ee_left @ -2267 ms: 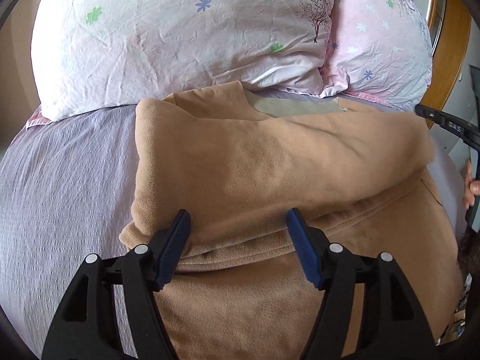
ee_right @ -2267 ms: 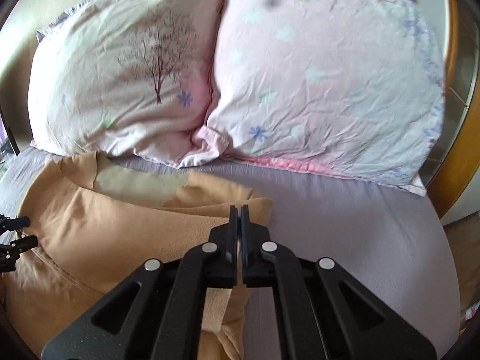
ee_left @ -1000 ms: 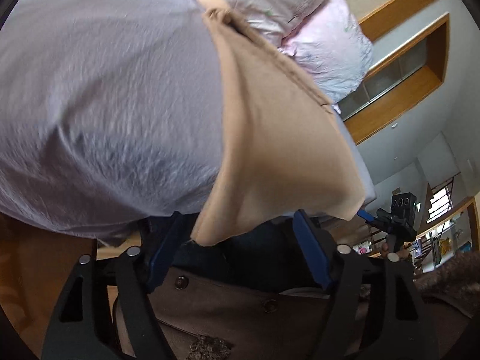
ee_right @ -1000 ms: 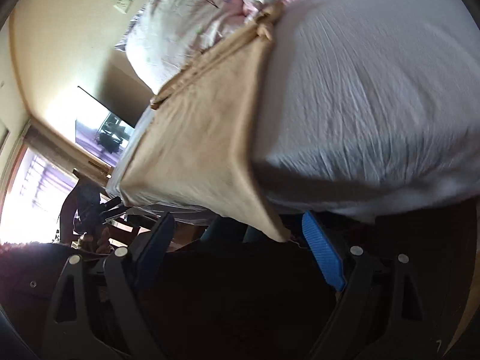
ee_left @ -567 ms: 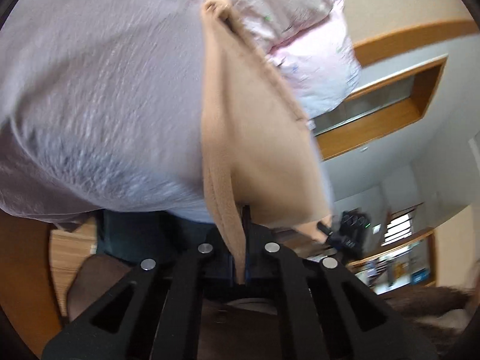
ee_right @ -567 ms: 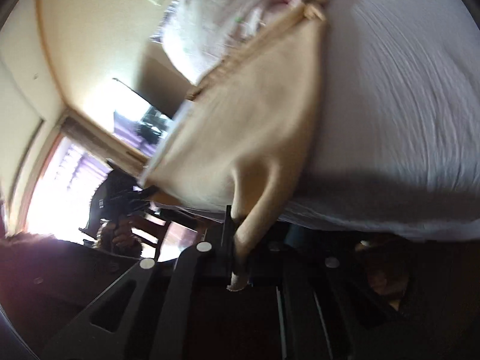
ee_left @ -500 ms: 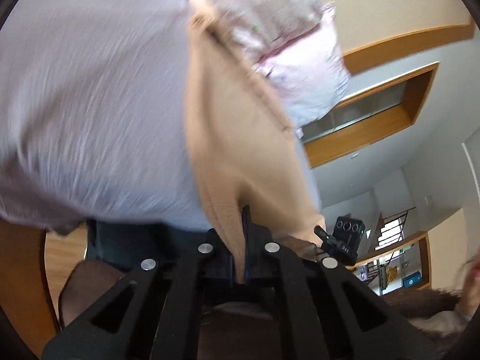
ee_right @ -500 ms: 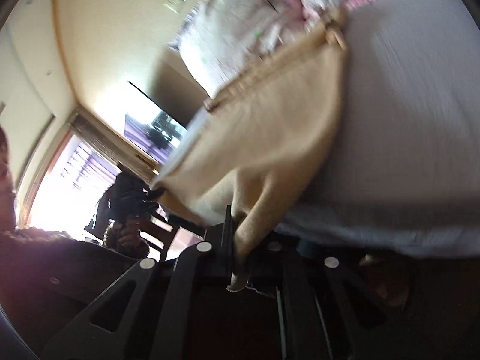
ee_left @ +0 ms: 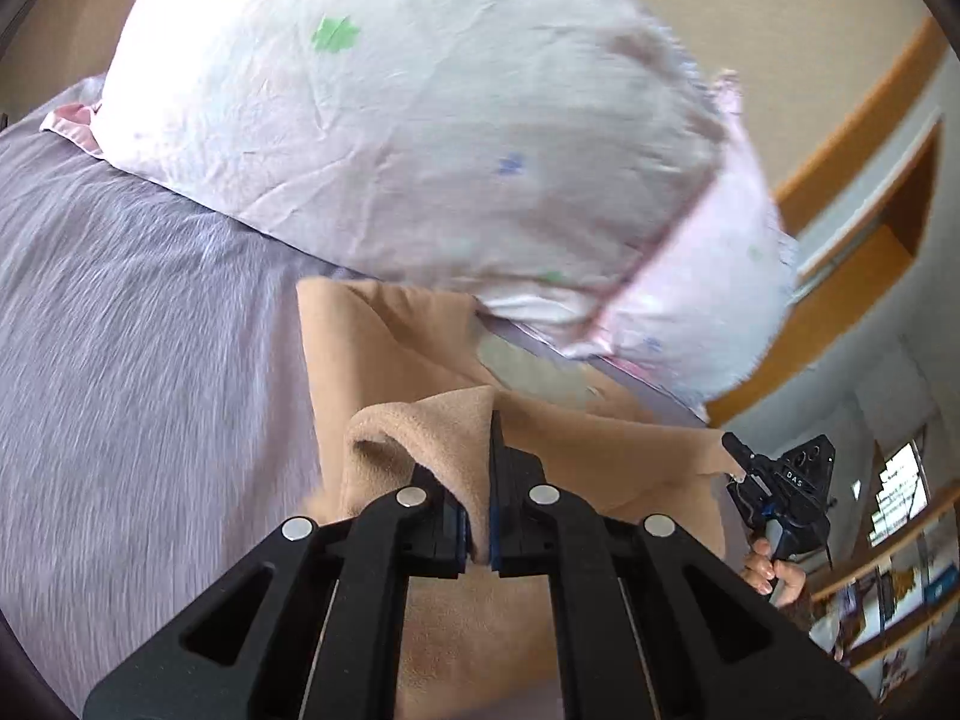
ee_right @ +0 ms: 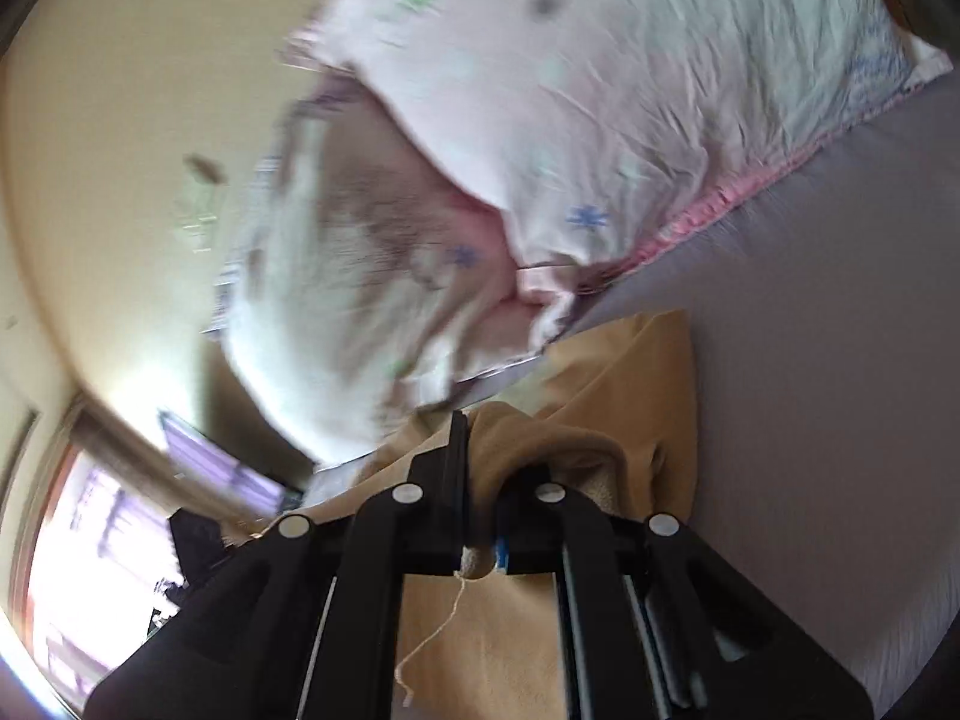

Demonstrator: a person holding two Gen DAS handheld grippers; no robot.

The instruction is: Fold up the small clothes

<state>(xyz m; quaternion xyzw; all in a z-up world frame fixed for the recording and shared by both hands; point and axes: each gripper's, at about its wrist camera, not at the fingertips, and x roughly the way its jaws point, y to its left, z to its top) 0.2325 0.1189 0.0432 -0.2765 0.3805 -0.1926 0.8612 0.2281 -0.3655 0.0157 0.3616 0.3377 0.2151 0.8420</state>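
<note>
Pinching tan garment [ee_left: 414, 360], both jaws clamped, right gripper [ee_left: 735, 450] marked "DAS"

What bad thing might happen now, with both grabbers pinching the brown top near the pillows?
1. The left gripper and right gripper each pinch only a small bunch of the brown top, so a corner might slip out mid-fold.
2. The pillows sit right at the top's far edge, so the folded part may land against them and crumple.
3. A loose thread hangs at the right gripper and might snag.
</note>
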